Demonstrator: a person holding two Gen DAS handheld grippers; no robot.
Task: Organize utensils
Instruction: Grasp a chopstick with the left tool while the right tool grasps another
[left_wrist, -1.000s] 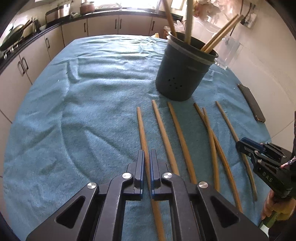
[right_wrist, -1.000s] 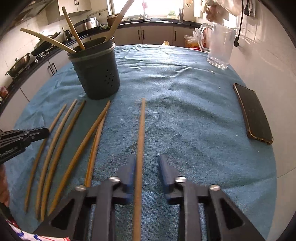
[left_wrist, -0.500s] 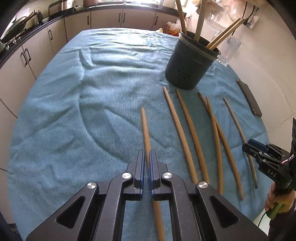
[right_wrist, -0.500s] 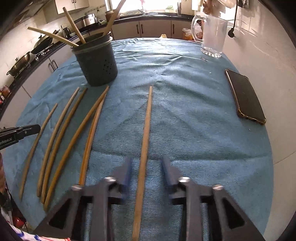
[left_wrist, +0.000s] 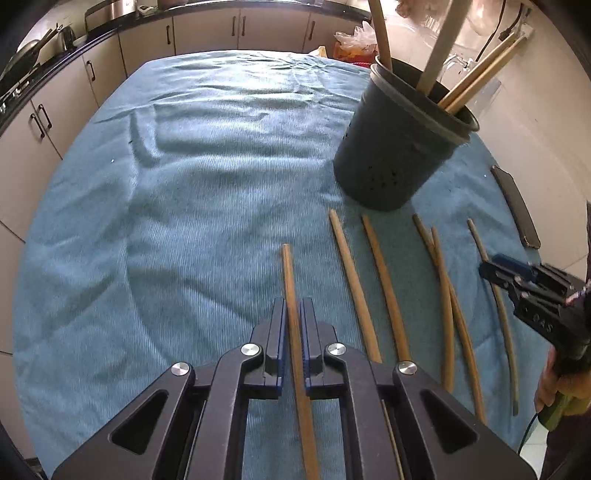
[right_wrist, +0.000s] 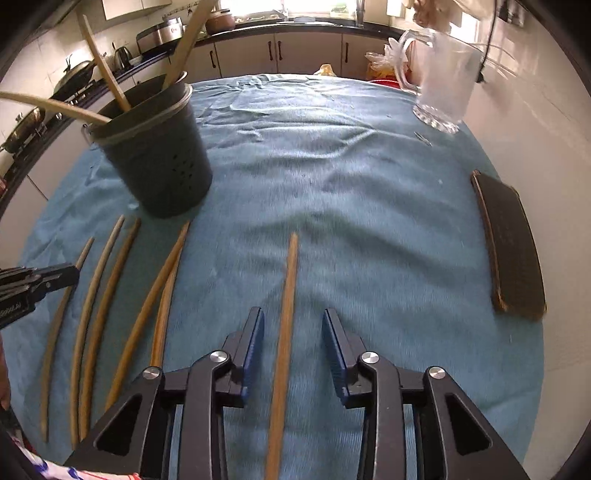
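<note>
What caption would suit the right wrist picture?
Right gripper, jaws closing around a wooden chopstick on the blue cloth, beside a dark utensil holder.

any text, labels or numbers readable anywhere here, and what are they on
"DAS": white letters, read with some doubt, on the side of the right tongs, seen from the left wrist camera.
White lettering on the side of the left tongs, at the left edge of the right wrist view: too blurred to read.
Nothing readable on the utensil holder, glass jug or phone.
</note>
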